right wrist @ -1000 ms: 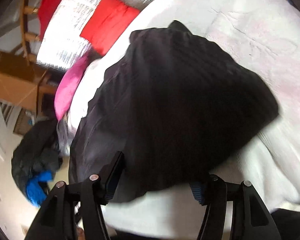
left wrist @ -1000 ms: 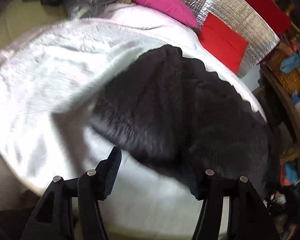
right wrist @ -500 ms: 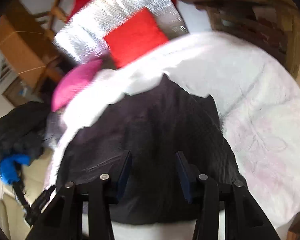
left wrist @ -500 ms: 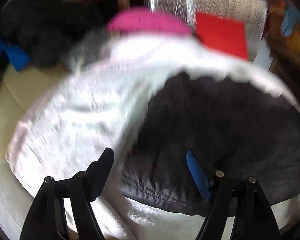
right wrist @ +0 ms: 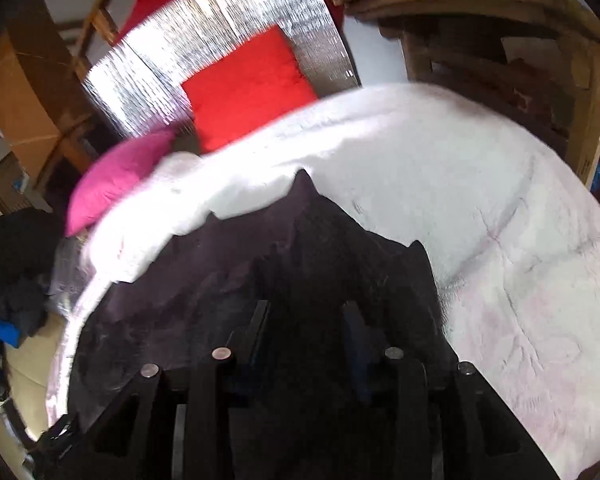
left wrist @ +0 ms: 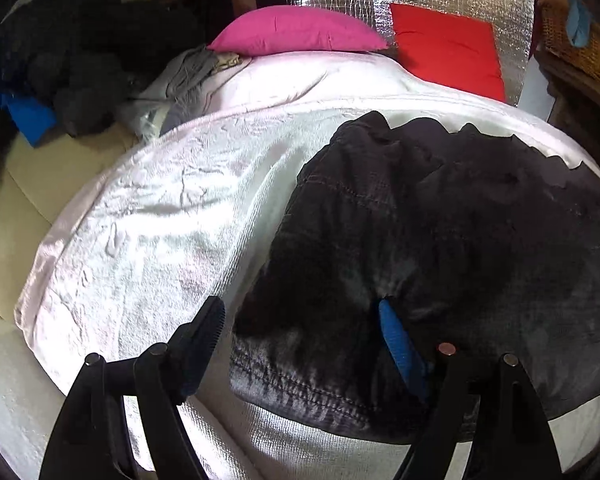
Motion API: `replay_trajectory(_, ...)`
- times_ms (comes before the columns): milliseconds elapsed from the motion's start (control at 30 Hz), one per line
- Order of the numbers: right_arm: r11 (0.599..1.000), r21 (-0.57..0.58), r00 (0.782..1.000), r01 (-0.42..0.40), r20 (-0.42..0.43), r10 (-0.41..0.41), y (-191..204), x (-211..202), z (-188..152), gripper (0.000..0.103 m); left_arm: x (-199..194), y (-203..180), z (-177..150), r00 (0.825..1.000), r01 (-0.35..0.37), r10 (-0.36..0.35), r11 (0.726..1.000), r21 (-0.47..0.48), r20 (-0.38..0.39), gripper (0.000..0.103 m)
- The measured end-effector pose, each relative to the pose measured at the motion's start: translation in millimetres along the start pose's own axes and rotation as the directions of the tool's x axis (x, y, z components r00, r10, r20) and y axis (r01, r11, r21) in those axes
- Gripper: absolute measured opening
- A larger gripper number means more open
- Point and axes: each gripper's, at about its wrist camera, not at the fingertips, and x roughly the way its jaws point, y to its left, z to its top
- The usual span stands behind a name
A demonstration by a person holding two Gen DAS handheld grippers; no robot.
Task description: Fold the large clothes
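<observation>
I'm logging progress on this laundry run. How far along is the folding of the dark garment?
Early stage. The dark garment lies bunched on the white bedspread, with no clear fold showing. The left gripper is open over its stitched hem; the right gripper sits over the cloth, grip unclear. Flattening and the folds themselves remain.

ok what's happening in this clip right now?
A person with a gripper in each hand is folding a dark garment on a white blanket. The left gripper is open wide at the garment's near hem, one finger on the blanket, the other against the fabric. The right gripper sits low over the dark fabric, jaws narrowed; whether it pinches cloth is unclear. Pink pillow and red pillow lie behind.
</observation>
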Motion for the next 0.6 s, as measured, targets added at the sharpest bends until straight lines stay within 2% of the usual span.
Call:
replay_trajectory(67, 0.998, 0.046, 0.994, 0.042, -0.106, -0.037, -12, 36, 0, 0.044, -1, -3, 1, 1.000, -0.008, 0.008, 1.000, 0.010, 0.007, 0.080)
replay_trajectory(200, 0.998, 0.021, 0.996, 0.058, -0.068, -0.057, -5, 28, -2, 0.048, -1, -7, 2, 1.000, -0.017, 0.017, 1.000, 0.018, 0.012, 0.080)
replay_trajectory(333, 0.999, -0.021, 0.999, 0.043, 0.019, -0.043, 5, -7, -17, 0.049, -2, -6, 3, 1.000, -0.021, 0.020, 0.999, 0.026, 0.021, 0.080)
replay_trajectory(400, 0.999, -0.053, 0.997, -0.003, 0.072, 0.007, 14, -31, -28, 0.054, -5, -7, 2, 0.999, -0.020, 0.019, 0.999, 0.031, 0.033, 0.080)
replay_trajectory(467, 0.996, -0.071, 0.990, -0.047, 0.133, 0.056, 18, -56, -40, 0.066, -12, -8, 0, 0.999, -0.018, 0.016, 0.999, 0.033, 0.045, 0.080)
replay_trajectory(600, 0.992, -0.076, 0.975, -0.098, 0.190, 0.111, 25, -94, -65, 0.070, -35, -11, -2, 0.997, -0.014, 0.012, 0.999, 0.034, 0.081, 0.080)
